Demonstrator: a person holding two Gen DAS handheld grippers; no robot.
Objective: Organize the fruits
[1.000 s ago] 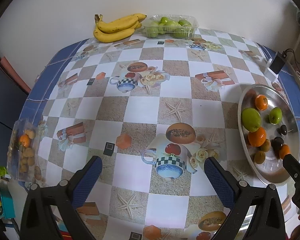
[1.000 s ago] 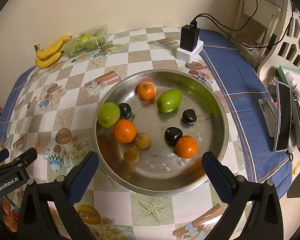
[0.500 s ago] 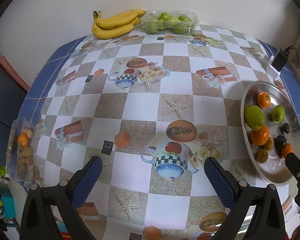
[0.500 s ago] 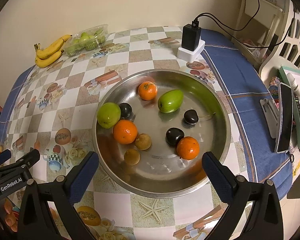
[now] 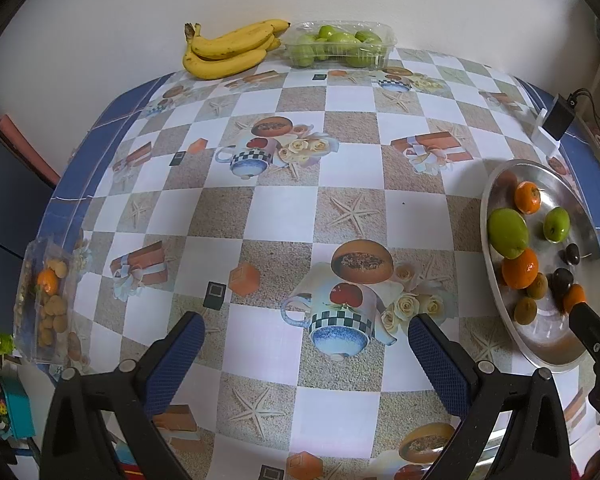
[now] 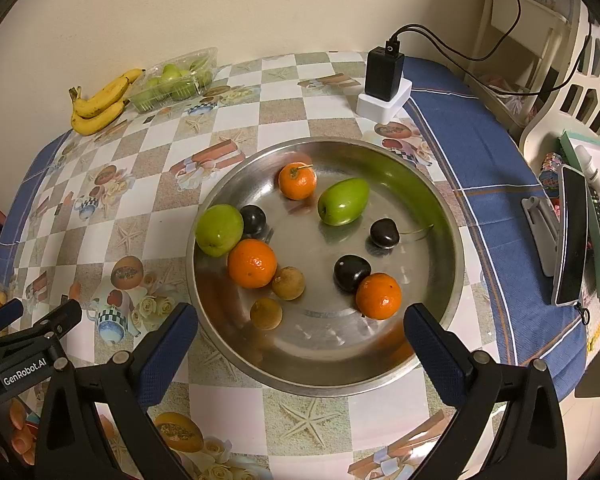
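Since a second ago both views shift only slightly; the right gripper hovers wide and empty over the tray of fruits, the left gripper wide over bare cloth; next, I judge, choose one orange and close.

A black charger is sitting on a white block near the table's far right edge, cables trailing. A phone is leaning beyond the right edge.
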